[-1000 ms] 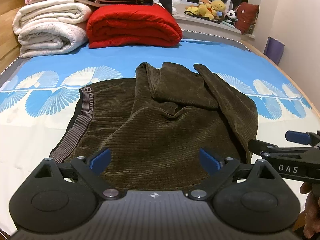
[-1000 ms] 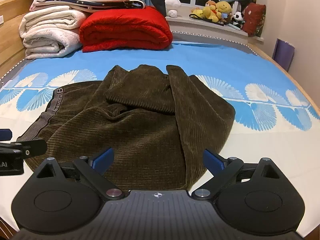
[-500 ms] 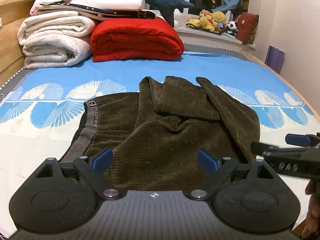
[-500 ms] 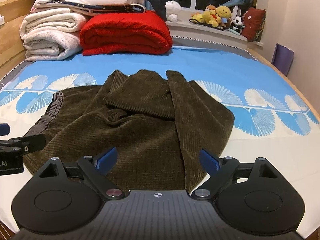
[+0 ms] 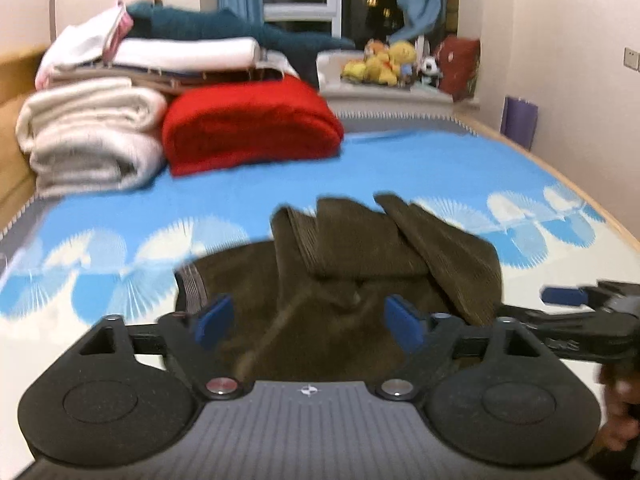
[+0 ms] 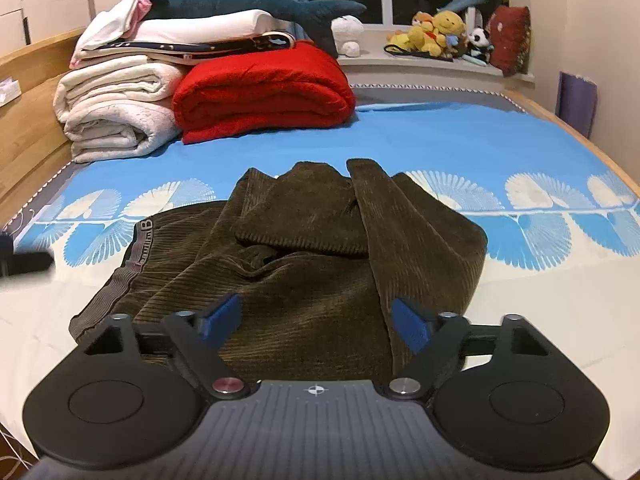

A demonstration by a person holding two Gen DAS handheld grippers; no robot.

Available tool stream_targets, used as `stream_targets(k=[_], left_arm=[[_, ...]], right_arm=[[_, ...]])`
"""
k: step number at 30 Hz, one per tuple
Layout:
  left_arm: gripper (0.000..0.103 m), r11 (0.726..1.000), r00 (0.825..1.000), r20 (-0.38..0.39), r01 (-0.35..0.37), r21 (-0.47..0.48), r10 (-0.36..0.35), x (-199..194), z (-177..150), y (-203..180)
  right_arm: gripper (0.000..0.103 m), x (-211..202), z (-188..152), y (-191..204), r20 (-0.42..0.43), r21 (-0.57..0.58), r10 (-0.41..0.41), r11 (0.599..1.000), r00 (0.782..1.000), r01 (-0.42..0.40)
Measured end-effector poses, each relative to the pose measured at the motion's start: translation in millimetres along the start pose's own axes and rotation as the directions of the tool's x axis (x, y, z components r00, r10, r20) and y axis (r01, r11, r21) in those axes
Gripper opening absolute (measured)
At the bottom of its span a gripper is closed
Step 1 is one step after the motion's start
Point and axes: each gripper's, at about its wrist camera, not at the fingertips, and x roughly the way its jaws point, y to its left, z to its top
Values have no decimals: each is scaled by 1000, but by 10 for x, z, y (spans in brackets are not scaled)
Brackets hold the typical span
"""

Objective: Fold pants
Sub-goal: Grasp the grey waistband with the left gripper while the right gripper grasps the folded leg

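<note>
Dark olive corduroy pants (image 6: 304,264) lie bunched on the bed, grey waistband (image 6: 132,264) at the left, the legs folded back on top. In the left wrist view the same pants (image 5: 360,264) lie blurred ahead. My left gripper (image 5: 308,322) hovers above their near edge, jaws closing, nothing between the blue pads. My right gripper (image 6: 316,322) hangs over the near right part of the pants, jaws closing too, clear of the cloth. The right gripper (image 5: 576,312) also shows at the right of the left wrist view, the left gripper's finger (image 6: 24,262) at the left of the right wrist view.
The bed (image 6: 460,140) has a blue sheet with white fan prints. At its head lie a red blanket (image 6: 264,92), white quilts (image 6: 116,120) and a plush shark (image 6: 248,4). Soft toys (image 6: 440,32) sit on the window ledge. A hand (image 5: 620,408) holds the right gripper.
The left gripper has risen, so the pants sit lower and farther in its view, now blurred. Both grippers' jaws have narrowed. The right gripper has barely moved.
</note>
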Motion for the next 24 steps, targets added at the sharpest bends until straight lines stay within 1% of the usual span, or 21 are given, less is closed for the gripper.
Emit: stream_targets(k=[2,3,5,6,7,8,9,10,11,13,15,17,18,19,20,22,24], left_arm=[[70,1000,1000,17,14,-15,-13,165,46,174],[66,1000,1000,19,17,-26,-17,245,43,253],[66,998,999,33,4,-57,-2,452,-35,451],[66,997,999,31,-9,-71,11,546,-119,529],[66,996,999,-13,-30,-89,29,688,-215,617],[66,991,992,-109,-79,-104,68,859,-263,684],[65,983,976,-184,-138,-123,113,1012,-269,749],[66,977,969,-211,-159,-142,127,1107,-237,824],[66,972,968,-217,-165,-166,128,1178,-179,909],[68,964,973,-188,-168,-205,130,1229,-91,1064],[67,954,970,-194,-190,-231,146,1282,-63,1211],[64,944,970,-206,-186,-274,131,1355,-71,1367],[57,939,967,-222,-187,-290,124,1411,-87,1424],[47,936,961,-250,-193,-295,119,1486,-102,1467],[46,936,957,-267,-193,-296,113,1543,-127,1527],[46,940,956,-273,-190,-283,111,1599,-201,1553],[47,944,945,-302,-206,-259,124,1707,-259,1568]], right_arm=[[63,9,37,-43,13,-7,-9,1000,1000,9],[63,23,73,-88,26,-12,-10,1000,1000,11],[63,90,180,-196,41,-18,-28,999,999,29],[66,140,235,-246,37,-19,-41,999,998,42],[68,216,297,-313,35,-20,-40,999,999,40],[74,322,349,-370,28,-32,-35,999,999,36],[79,434,377,-411,15,-47,-46,998,999,46],[80,566,404,-452,1,-60,-66,996,998,66],[80,749,432,-504,-24,-66,-85,994,996,83],[80,1054,456,-564,-83,-74,-102,993,991,96],[80,1346,461,-605,-133,-78,-120,991,984,110],[80,1604,466,-595,-170,-96,-140,987,976,125],[80,1722,469,-587,-189,-103,-147,986,971,129],[80,1823,471,-579,-200,-107,-146,986,969,127],[80,1944,468,-564,-207,-116,-147,985,967,125],[80,2158,442,-533,-227,-152,-164,980,960,132],[80,2379,395,-515,-256,-192,-181,972,950,133]])
